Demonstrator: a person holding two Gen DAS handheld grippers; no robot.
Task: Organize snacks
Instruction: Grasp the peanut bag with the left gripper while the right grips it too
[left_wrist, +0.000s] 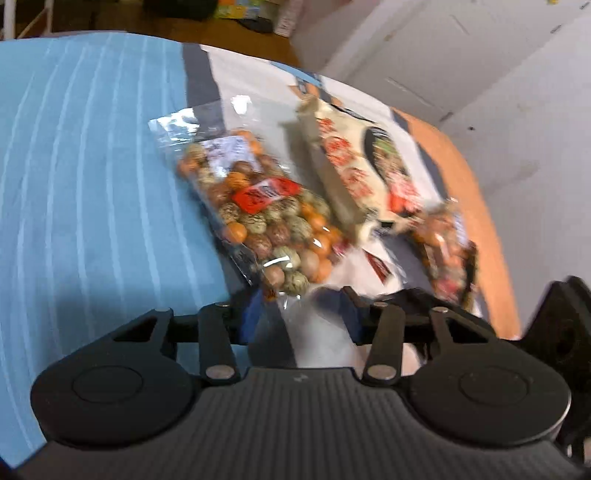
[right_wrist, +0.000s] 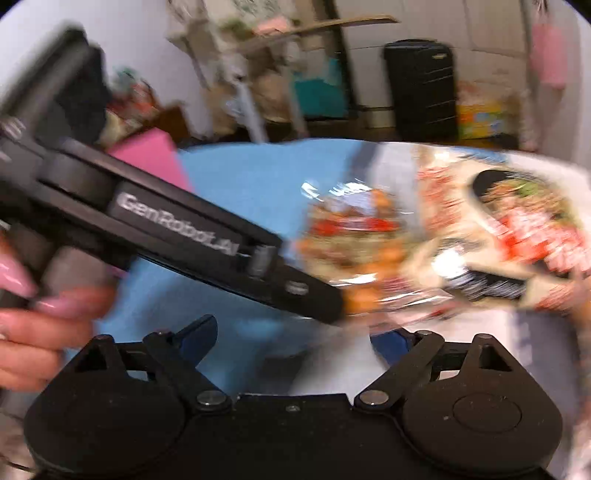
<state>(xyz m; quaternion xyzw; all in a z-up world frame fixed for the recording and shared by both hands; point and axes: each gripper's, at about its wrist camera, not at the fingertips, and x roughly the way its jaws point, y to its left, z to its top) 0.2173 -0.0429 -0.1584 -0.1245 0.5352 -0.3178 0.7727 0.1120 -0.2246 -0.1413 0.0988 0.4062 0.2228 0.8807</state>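
Three snack bags lie on a cloth-covered surface, seen sharpest in the left wrist view. A clear bag of coloured coated nuts (left_wrist: 258, 214) with a red label lies at the seam between the blue striped cover (left_wrist: 92, 184) on the left and a white patch (left_wrist: 258, 81). A cream packet (left_wrist: 354, 166) with red print lies just right of it, touching or overlapping its edge. A third bag (left_wrist: 447, 254), blurred, lies nearer and further right, close to an orange strip.

The left gripper (left_wrist: 303, 315) points down at the near end of the clear bag. Its fingers stand apart with a narrow gap. The bag's near corner reaches into that gap, with no pad seen pressing on it.

The right gripper (right_wrist: 295, 336) has its fingers spread wide, released, with nothing between them. A hand (right_wrist: 33, 332) grips the left gripper's handle.
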